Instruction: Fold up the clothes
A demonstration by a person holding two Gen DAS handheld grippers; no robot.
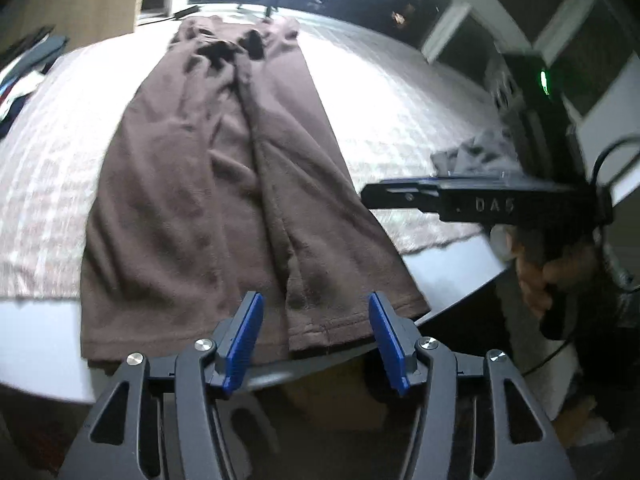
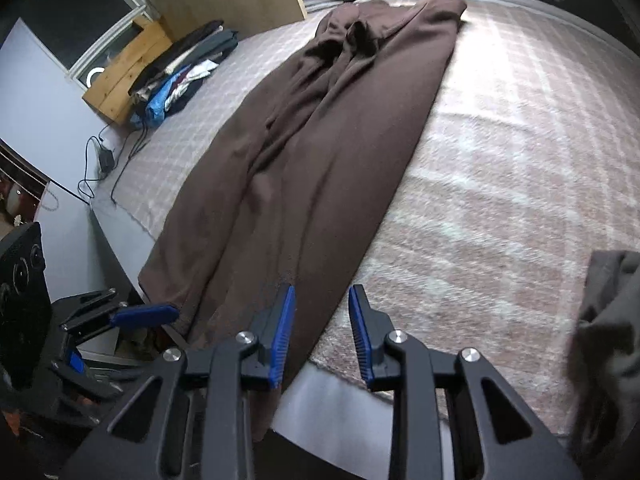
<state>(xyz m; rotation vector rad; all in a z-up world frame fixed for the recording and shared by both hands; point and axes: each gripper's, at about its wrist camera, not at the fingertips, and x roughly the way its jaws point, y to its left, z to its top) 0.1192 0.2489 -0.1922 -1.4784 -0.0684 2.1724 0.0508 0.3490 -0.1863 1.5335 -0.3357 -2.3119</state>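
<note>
**At the bed's near edge: both grippers spread, trousers laid flat**

On the checked bedspread (image 2: 500, 160) brown trousers (image 1: 224, 184) lie lengthwise, waistband at the far end, leg hems hanging just over the bed's near edge. The left gripper (image 1: 316, 340) hovers at those hems, fingers spread, grasping nothing. The right gripper (image 2: 322, 332) is likewise released, beside the trousers' right hem. Bare bedspread lies open right of the trousers, up to a grey garment (image 2: 608, 320). A clothes pile (image 2: 180, 76) sits well left.

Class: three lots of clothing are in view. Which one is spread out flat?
The brown trousers, laid lengthwise on the bed. The grey garment is crumpled; the clothes pile is heaped at the edge.
</note>
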